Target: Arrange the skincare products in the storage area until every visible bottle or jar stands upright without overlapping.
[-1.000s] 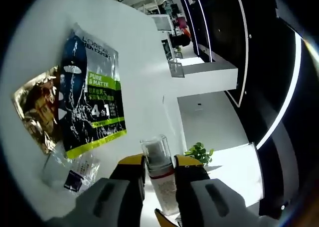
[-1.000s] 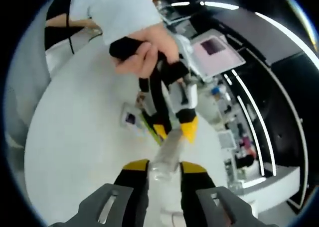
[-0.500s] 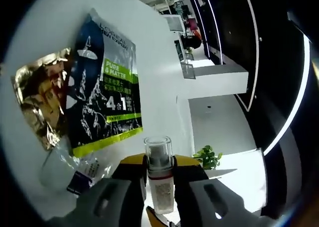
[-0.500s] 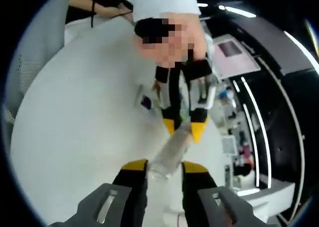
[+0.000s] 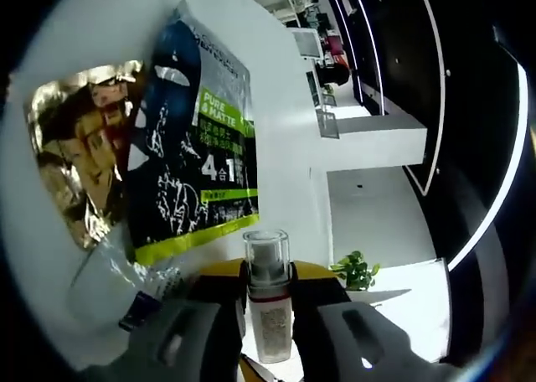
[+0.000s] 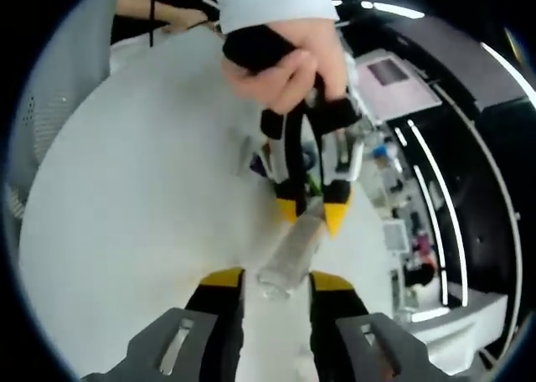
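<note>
Bottle held over the white bench

The left tongs (image 5: 268, 291) clamp a clear-capped bottle (image 5: 268, 302); the right tongs' (image 6: 275, 286) yellow tips flank its cap, contact unclear. Sachets (image 5: 197, 160) lie ahead near the bench (image 6: 126, 223) edge; open white surface spreads leftward.

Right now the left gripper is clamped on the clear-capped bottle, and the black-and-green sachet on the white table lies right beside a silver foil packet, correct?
Almost. The left gripper is clamped on the bottle, and the black-and-green sachet does lie on the white table, but the foil packet beside it is gold, not silver. The left gripper view shows this.
</note>
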